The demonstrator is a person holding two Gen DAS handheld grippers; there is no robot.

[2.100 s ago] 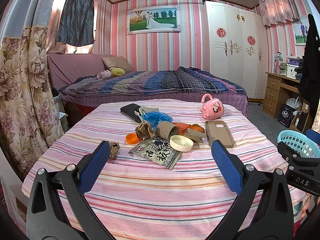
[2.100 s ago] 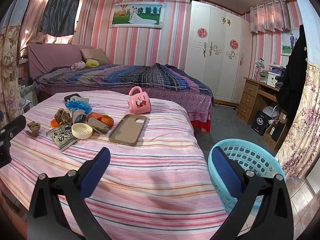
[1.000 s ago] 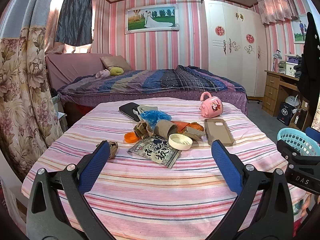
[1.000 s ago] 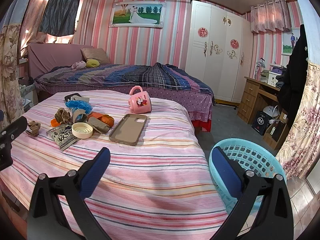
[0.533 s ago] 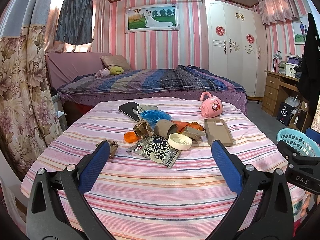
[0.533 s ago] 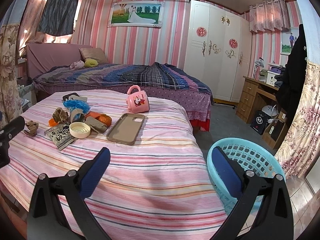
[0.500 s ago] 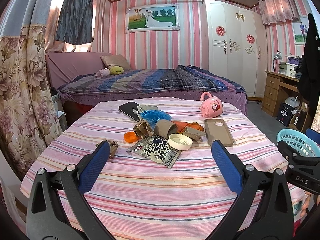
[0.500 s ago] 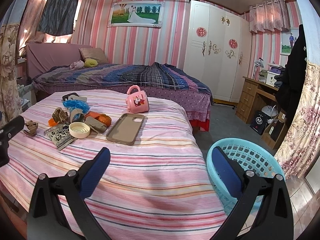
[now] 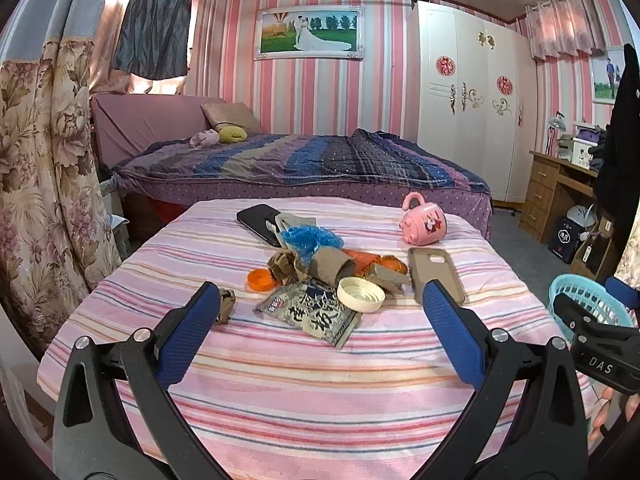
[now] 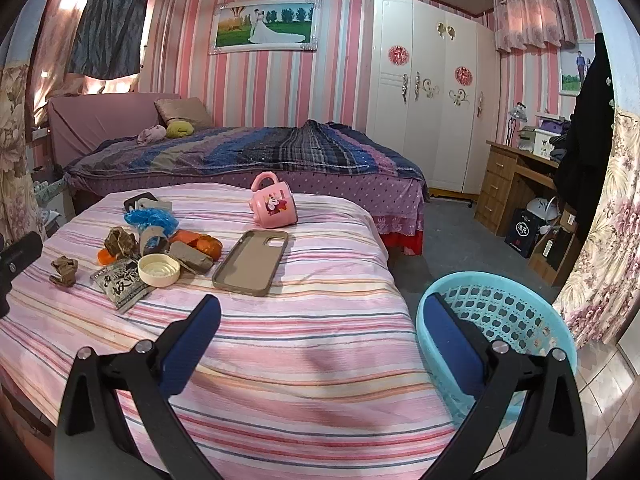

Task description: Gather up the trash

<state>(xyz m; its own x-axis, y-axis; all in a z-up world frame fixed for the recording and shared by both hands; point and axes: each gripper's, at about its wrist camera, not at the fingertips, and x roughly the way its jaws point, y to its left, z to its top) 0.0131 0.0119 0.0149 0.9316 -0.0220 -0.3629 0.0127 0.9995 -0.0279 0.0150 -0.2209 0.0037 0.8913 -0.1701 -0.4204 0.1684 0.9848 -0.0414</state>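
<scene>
A heap of trash lies mid-table on the pink striped cloth (image 9: 280,380): a printed snack wrapper (image 9: 310,312), a cream lid (image 9: 361,289), a cardboard tube (image 9: 331,267), an orange cap (image 9: 259,280), a blue plastic bag (image 9: 310,238), orange wrappers (image 9: 368,260) and a brown crumpled scrap (image 9: 225,305). The heap also shows in the right wrist view (image 10: 156,252). My left gripper (image 9: 320,320) is open and empty, short of the heap. My right gripper (image 10: 320,332) is open and empty over the table's right front edge, beside the light blue basket (image 10: 504,312).
A pink mug (image 9: 423,225), a tan phone case (image 9: 436,274) and a black phone (image 9: 258,218) also lie on the table. A bed (image 9: 300,164) stands behind it. A wardrobe (image 9: 468,96) and a wooden desk (image 9: 560,196) are at the right, floral curtains (image 9: 36,184) at the left.
The right wrist view has shifted slightly, so the table items sit a little further left. The left gripper has barely moved. Both grippers stay open and empty.
</scene>
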